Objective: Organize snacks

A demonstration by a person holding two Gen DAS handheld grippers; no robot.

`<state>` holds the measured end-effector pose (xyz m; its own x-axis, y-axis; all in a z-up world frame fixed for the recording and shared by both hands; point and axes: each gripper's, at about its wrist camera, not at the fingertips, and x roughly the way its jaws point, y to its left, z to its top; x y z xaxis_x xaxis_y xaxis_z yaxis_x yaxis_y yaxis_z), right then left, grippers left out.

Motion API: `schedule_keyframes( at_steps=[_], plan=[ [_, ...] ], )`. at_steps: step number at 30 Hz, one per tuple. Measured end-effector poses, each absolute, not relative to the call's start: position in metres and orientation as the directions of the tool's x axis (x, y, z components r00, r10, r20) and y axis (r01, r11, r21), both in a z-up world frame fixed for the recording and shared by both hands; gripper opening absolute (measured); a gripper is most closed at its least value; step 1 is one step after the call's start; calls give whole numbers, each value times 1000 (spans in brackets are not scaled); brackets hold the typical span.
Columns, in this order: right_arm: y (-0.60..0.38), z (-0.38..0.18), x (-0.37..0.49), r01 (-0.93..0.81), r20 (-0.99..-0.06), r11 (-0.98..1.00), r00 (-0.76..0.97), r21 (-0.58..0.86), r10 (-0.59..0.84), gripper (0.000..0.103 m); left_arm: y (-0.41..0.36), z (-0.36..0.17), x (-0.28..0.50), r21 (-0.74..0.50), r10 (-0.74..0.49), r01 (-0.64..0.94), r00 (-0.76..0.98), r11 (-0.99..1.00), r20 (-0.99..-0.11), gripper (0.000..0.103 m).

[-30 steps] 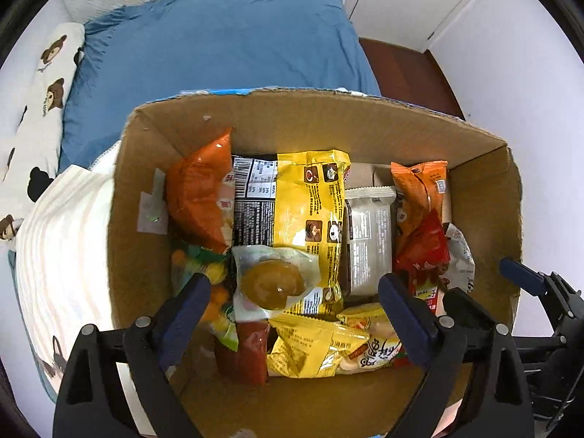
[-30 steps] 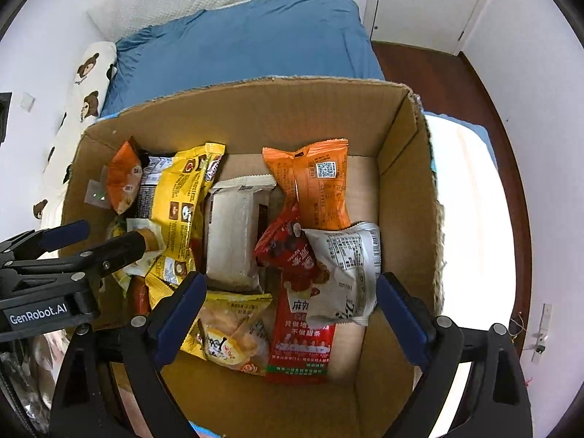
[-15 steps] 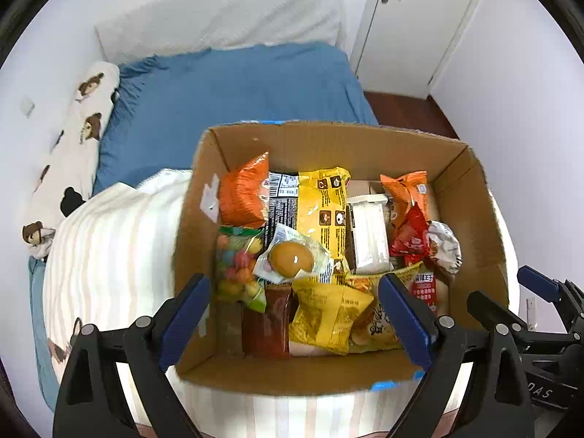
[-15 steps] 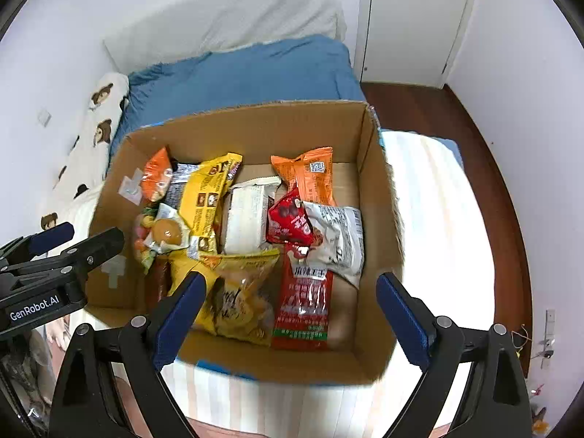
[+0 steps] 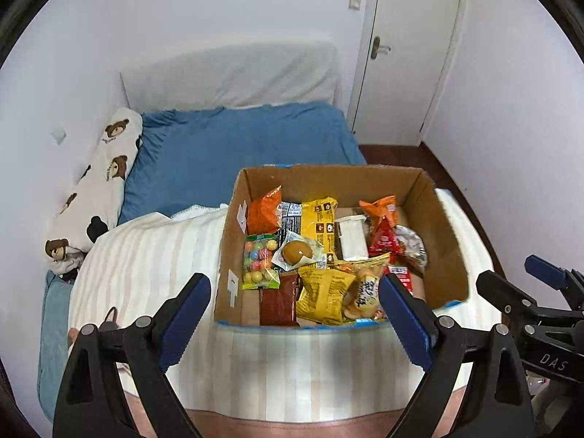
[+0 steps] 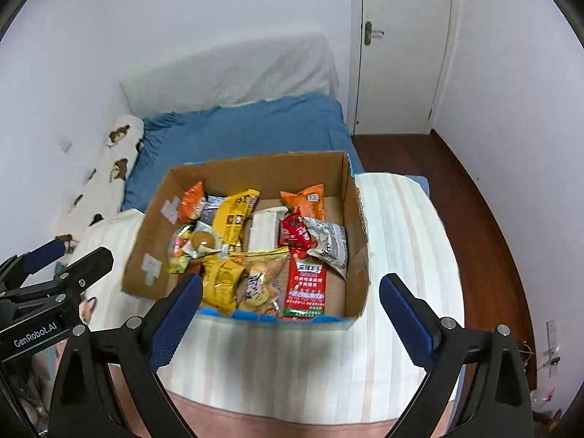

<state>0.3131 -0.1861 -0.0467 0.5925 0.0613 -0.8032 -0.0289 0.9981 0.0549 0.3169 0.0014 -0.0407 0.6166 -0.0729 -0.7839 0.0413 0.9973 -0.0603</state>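
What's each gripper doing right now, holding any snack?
Left gripper: open, holding nothing, above the brown cardboard box of snacks.
Right gripper: open, holding nothing.

"GenRobot.AI" on left gripper point(image 6: 36, 334); "DAS" on right gripper point(image 5: 553, 361).

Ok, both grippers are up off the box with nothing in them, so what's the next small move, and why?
Probably lower the right gripper toward the long red packet near the front wall of the cardboard box. Both it and the left gripper are open and empty, above the near rim. That packet lies flat on top with bare cardboard beside it, while the snacks further left overlap in a heap.
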Motion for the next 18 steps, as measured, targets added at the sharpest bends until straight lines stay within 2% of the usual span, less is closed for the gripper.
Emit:
schedule_keyframes(
  at_steps=[11, 18],
  plan=[
    [-180, 6, 203, -46, -708, 997, 703, 55, 72, 100, 8, -1, 219, -77, -81, 37, 700, 996, -710, 94],
    [-177, 31, 142, -59, -668, 997, 740, 57, 82, 101, 10, 15, 164, -28, -40, 29, 739, 999, -673, 94]
  ],
)
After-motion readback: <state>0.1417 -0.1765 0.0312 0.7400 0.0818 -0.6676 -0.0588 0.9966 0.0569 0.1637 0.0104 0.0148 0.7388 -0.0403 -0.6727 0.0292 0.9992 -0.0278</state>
